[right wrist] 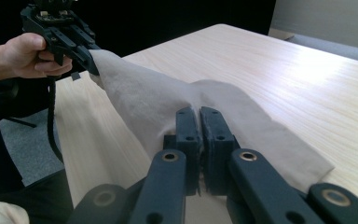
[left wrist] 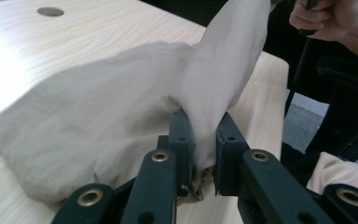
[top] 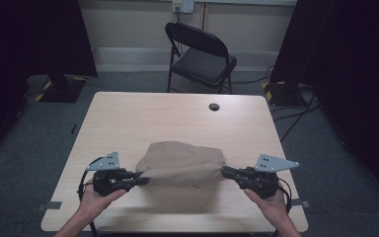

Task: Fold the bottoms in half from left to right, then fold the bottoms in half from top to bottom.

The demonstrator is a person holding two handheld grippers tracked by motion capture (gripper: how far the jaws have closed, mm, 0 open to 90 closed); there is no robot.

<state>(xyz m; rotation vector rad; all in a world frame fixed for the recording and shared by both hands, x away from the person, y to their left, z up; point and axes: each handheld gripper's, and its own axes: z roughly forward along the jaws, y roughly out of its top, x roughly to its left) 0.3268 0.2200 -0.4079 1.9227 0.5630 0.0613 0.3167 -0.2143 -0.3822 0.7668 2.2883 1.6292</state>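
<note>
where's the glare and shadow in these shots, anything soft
High view: dim and slightly soft, the cloth shadowing the near table. Left gripper view: tabletop washes out at upper left. Right gripper view: bright glare patch on the wood at right, black backdrop.

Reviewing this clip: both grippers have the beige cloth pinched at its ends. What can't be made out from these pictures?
- What kind of garment or cover the cloth is: bunched and folded in every view.
- The table surface under the cloth, high view: covered.
- The cloth edge inside the left gripper, left gripper view: buried between the pads.
- The cloth corner in the right gripper, right gripper view: hidden by closed pads.
- The chair legs' feet, high view: cut by the table's far edge.
</note>
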